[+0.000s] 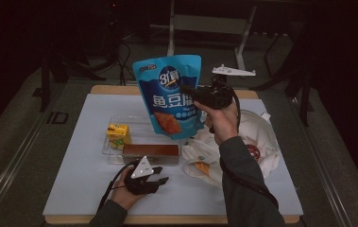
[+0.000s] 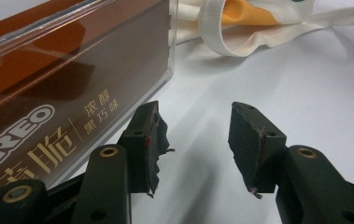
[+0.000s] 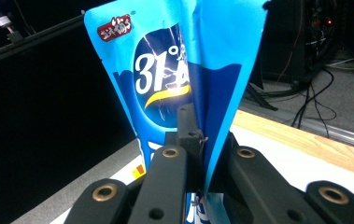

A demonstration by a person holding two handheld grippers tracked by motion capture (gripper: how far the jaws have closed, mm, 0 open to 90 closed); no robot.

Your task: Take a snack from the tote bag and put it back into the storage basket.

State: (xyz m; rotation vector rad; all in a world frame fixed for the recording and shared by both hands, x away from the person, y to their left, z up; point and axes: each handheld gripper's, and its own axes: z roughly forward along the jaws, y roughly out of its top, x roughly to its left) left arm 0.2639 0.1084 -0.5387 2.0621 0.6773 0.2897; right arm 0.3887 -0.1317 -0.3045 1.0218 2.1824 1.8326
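1. A blue snack bag [image 1: 171,97] is held up in the air above the far part of the white table [image 1: 87,184]
2. The bag is gripped by the right gripper [image 1: 189,93], whose jaws are pinched tight on the bag's right edge
3. In the right gripper view, the blue snack bag [image 3: 165,79] is seen folded and squeezed between the two black jaws of the right gripper [image 3: 201,140]
4. The bag is held upright, with its picture side turned toward the person
5. The left gripper [image 1: 160,176] is seen low down near the front of the table, with its jaws parted and nothing between them
6. In the left gripper view, bare white table is seen between the open jaws of the left gripper [image 2: 195,140]
7. A long brown cookie box [image 1: 150,152] is laid just beyond the left gripper, inside a clear tray [image 1: 113,156]
8. The brown cookie box [image 2: 62,93] is seen close beside one jaw in the left gripper view, but it is not touched
9. A small yellow drink box [image 1: 118,134] is stood in the same tray, to the left of the cookie box
10. A white cloth bag [image 1: 257,137] is laid crumpled on the right side of the table, under the right arm
11. A strap of the white cloth bag [image 2: 240,32] is seen farther off in the left gripper view
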